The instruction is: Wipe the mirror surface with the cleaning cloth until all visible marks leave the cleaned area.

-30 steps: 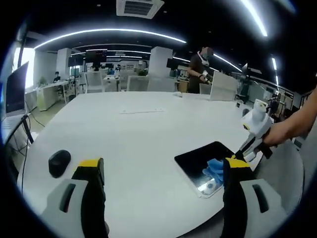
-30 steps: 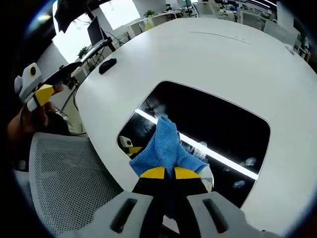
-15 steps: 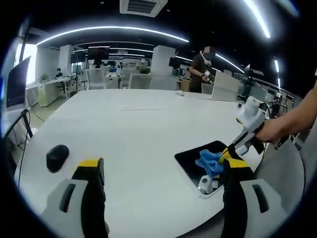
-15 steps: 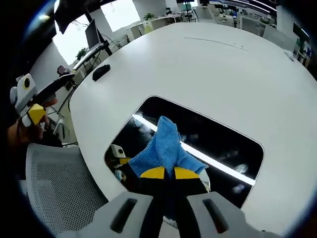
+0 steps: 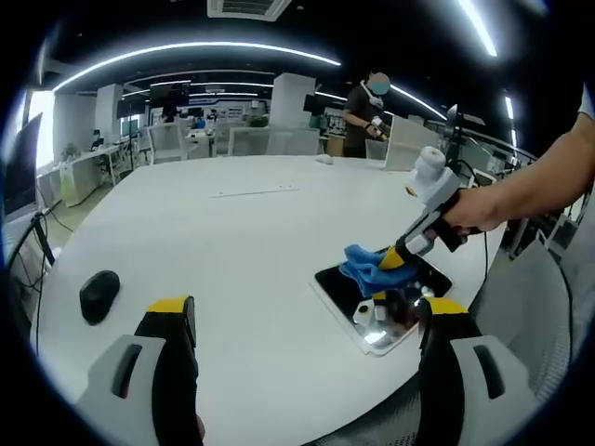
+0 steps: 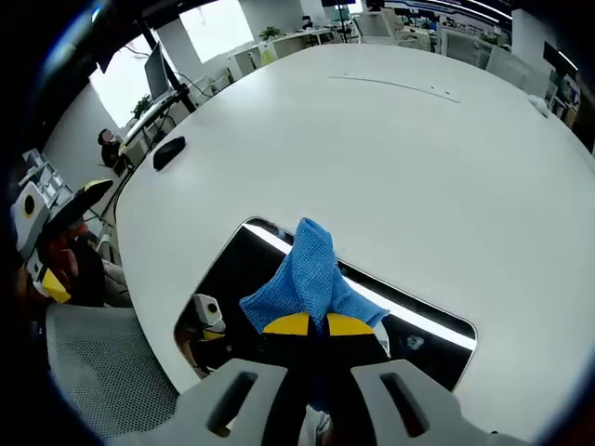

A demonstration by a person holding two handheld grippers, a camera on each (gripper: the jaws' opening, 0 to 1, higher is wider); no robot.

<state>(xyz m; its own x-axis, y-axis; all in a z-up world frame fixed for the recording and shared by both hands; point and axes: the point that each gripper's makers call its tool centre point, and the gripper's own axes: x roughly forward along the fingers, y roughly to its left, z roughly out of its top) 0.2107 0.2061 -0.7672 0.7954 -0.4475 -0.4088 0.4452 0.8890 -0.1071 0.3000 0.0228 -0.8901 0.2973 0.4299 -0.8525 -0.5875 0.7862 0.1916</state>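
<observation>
In the right gripper view, the right gripper [image 6: 308, 324] has its yellow-tipped jaws clenched on a bunched blue cleaning cloth [image 6: 308, 275], which it presses onto the dark mirror [image 6: 244, 275]. The mirror lies flat at the near edge of the round white desk [image 6: 390, 167] and reflects a bright strip of ceiling light. At the left of this view the left gripper [image 6: 42, 237] sits off the desk edge, above a grey mesh chair [image 6: 98, 386].

In the left gripper view, the left gripper [image 5: 302, 330] is released, its jaws spread wide and holding nothing, near the desk's edge. Beyond its right jaw lies the mirror [image 5: 383, 295], with the cloth [image 5: 364, 264] on its far part under the right gripper [image 5: 400, 255], held by a hand [image 5: 474, 210]. A black computer mouse [image 5: 98, 295] rests well apart on the left of the desk [image 5: 232, 242]. Far behind, a person [image 5: 363, 116] stands among office desks.
</observation>
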